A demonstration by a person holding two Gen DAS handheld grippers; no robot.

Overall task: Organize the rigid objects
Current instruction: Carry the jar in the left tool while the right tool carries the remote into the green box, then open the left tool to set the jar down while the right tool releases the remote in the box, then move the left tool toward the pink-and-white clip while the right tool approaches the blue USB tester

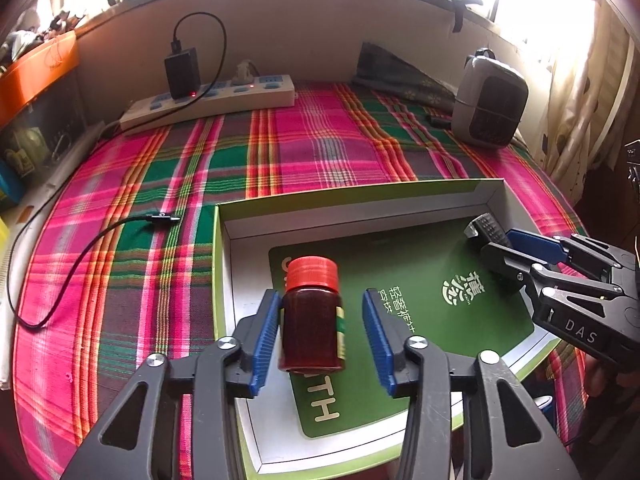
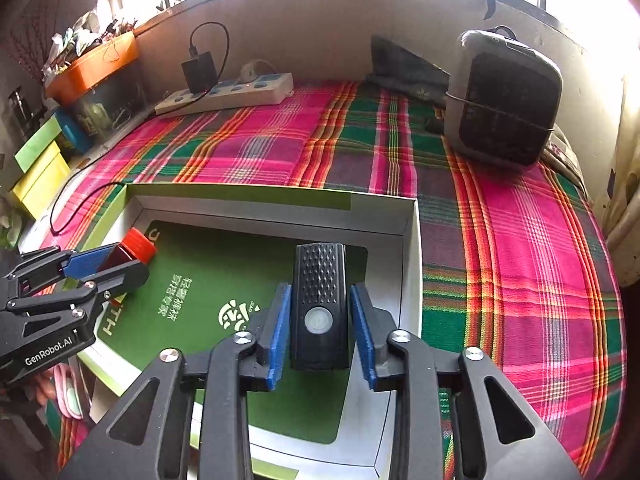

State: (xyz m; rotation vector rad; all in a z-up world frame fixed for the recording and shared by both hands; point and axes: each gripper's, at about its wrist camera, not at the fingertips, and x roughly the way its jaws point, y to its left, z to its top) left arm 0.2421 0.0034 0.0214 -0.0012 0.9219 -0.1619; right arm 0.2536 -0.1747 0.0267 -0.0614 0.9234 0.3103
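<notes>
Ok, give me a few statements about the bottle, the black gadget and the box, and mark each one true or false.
1. The brown bottle has a red cap. True.
2. The bottle lies on the plaid cloth outside the box. False: it stands upright inside the white box, on the green card.
3. The left tool has its pads apart from the bottle on the right side. True: a clear gap shows there.
4. The black gadget sits between the right tool's blue pads. True.
5. The power strip is inside the box. False: it lies on the cloth by the wall.
6. The grey heater stands left of the box. False: far right.
</notes>
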